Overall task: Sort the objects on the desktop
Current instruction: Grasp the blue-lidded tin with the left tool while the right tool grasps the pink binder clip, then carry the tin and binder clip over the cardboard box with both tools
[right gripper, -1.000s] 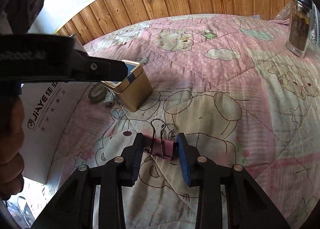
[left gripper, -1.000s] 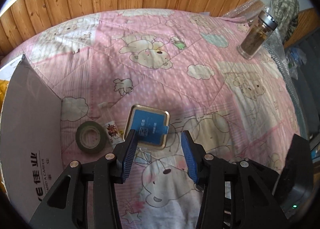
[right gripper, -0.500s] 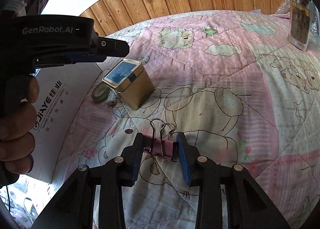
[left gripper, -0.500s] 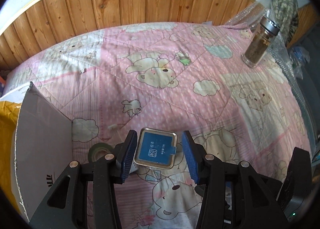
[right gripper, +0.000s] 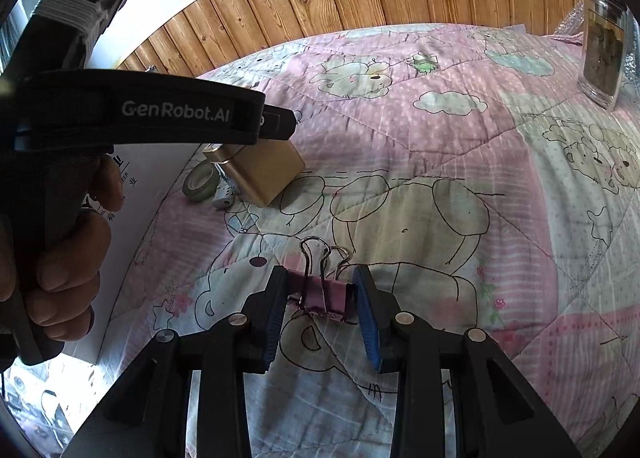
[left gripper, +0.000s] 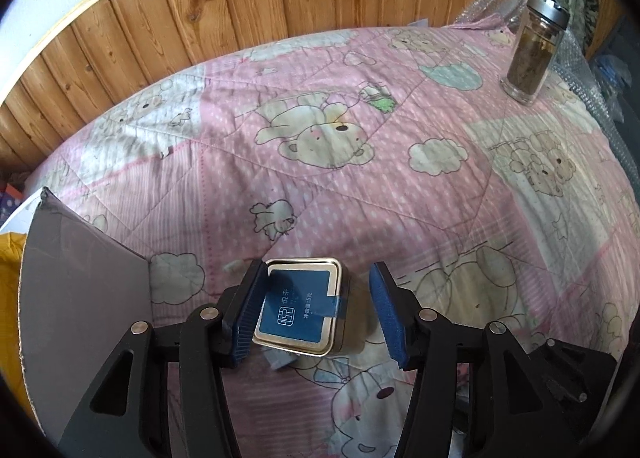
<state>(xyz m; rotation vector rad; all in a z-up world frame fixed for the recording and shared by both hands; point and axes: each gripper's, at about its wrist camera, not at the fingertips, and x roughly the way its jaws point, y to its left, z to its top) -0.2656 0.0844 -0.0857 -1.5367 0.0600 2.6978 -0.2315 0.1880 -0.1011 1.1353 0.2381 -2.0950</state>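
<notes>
A gold tin with a blue label (left gripper: 298, 312) stands on the pink quilt; it also shows in the right wrist view (right gripper: 262, 173). My left gripper (left gripper: 318, 316) is open and straddles the tin, its left pad at the tin's side and a gap on the right. My right gripper (right gripper: 320, 304) is shut on a pink binder clip (right gripper: 320, 294), low over the quilt. A green tape roll (right gripper: 200, 181) and a small white item (right gripper: 224, 197) lie left of the tin.
A grey cardboard box (left gripper: 80, 298) stands at the left, beside the tin. A glass jar with a metal lid (left gripper: 534, 53) stands at the far right. A wooden headboard (left gripper: 280, 1) runs along the back. Bubble wrap (left gripper: 600, 105) lies at the right edge.
My left gripper has moved forward and down, so the tin now sits between its fingers. The right gripper holds the clip in the same place.
</notes>
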